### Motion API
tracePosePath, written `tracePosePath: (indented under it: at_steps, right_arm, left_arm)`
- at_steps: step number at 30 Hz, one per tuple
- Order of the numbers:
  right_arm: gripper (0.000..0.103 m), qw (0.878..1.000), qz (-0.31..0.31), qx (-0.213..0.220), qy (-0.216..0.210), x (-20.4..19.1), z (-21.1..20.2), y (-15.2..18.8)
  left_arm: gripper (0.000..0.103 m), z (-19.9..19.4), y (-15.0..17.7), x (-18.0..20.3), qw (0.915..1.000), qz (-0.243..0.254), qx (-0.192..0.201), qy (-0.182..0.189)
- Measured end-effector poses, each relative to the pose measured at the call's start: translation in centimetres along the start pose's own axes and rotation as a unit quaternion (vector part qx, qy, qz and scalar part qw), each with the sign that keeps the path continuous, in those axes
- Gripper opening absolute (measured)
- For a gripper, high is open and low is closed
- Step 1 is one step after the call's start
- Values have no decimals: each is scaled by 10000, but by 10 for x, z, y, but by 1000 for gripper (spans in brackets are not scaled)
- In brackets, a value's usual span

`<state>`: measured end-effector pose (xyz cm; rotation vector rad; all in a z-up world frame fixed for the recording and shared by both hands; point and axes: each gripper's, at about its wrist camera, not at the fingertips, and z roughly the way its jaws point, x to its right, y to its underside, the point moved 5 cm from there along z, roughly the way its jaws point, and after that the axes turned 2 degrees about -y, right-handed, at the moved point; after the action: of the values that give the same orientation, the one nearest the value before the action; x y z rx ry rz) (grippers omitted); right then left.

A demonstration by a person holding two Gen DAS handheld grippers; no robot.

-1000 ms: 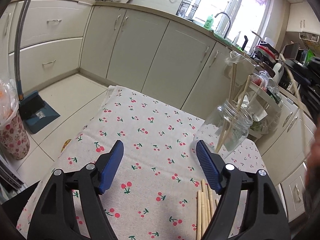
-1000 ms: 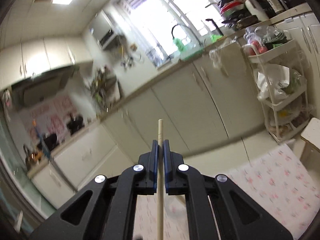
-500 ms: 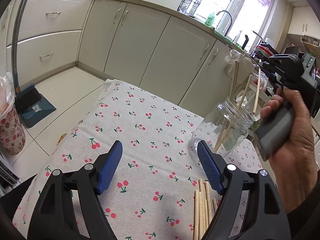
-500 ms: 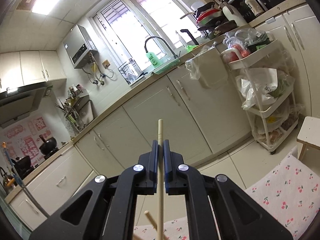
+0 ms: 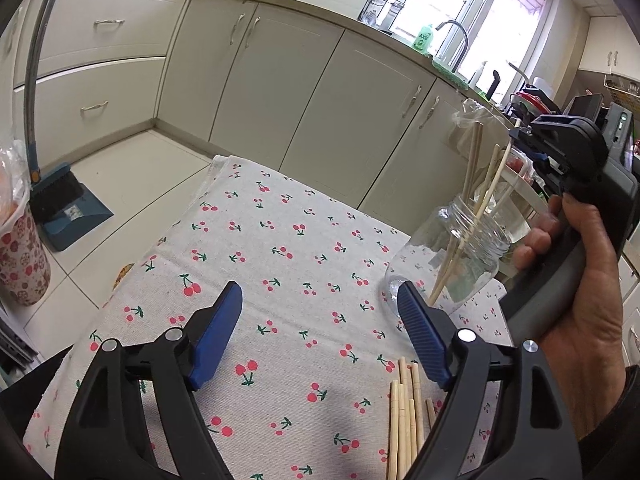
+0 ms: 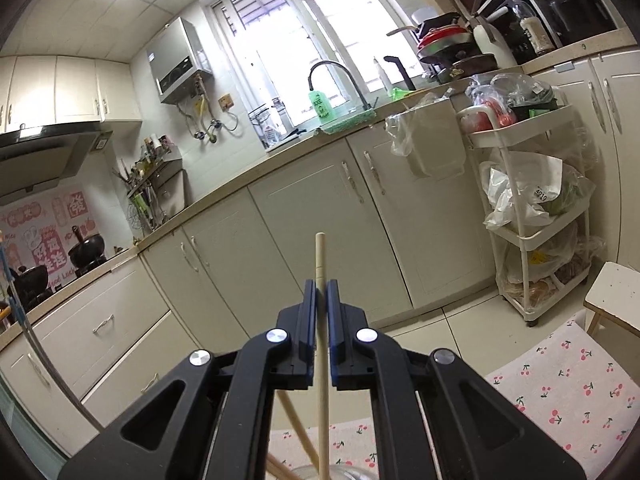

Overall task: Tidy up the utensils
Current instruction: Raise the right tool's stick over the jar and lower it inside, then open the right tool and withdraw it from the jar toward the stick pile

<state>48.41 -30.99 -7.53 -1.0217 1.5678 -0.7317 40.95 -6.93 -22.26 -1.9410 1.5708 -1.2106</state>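
Observation:
A clear glass jar stands on the cherry-print tablecloth, with chopsticks leaning in it. Just right of it a hand holds my right gripper above the jar. That gripper is shut on one upright chopstick, whose lower end reaches down into the jar mouth. My left gripper hovers over the cloth left of the jar. Its jaws are opening, with nothing between them. Several loose chopsticks lie on the cloth under its right finger.
Cream kitchen cabinets run behind the table. A blue dustpan and brush and a patterned bin stand on the floor at left. A white trolley with bags and a small stool are beyond the table.
The hand with my right gripper came into the left wrist view from the right and lowered its chopstick down to the jar. The left jaws have spread slightly wider.

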Motion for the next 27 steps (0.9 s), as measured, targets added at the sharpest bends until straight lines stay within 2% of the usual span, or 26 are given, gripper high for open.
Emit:
tracePosePath:
  at_steps: [6,11,13,14,15,19,21,24,25,27]
  right_arm:
    - [6,9996,-134,-156,-199,-4,-26,11]
    - [7,9976,-370,-480,-323,-8,-44,30]
    - [13,9957,-459,-706,-375,-9,-46,37]
    - [26,9945,-482,-843,-403,-9,-48,41]
    - [34,9940,-492,-890,-390,-9,-50,43]
    - [34,9923,-448,-1101,-334,-1,-74,48]
    - [34,9889,-425,-1404,-233,6,-90,60]
    - [33,9748,-590,-2145,-151,14,-110,97]
    - [31,9652,-716,-2511,-148,17,-120,118]
    - [26,9539,-834,-2881,-149,19,-130,140]
  left_arm:
    - [77,1,0,-1,10000,-23,-8,-4]
    - [77,1,-1,0,10000,-8,16,-36]
    - [77,0,0,1,10000,26,32,-47]
    - [77,0,0,1,10000,37,42,-52]
    - [77,0,0,1,10000,52,52,-55]
    - [77,-1,0,2,9999,73,68,-42]
    - [77,-2,0,3,9999,71,77,-37]
    - [77,-2,0,2,9999,66,76,-32]
    - [77,-2,0,2,9999,57,78,-37]
    - [77,-3,-1,2,10000,41,61,-68]
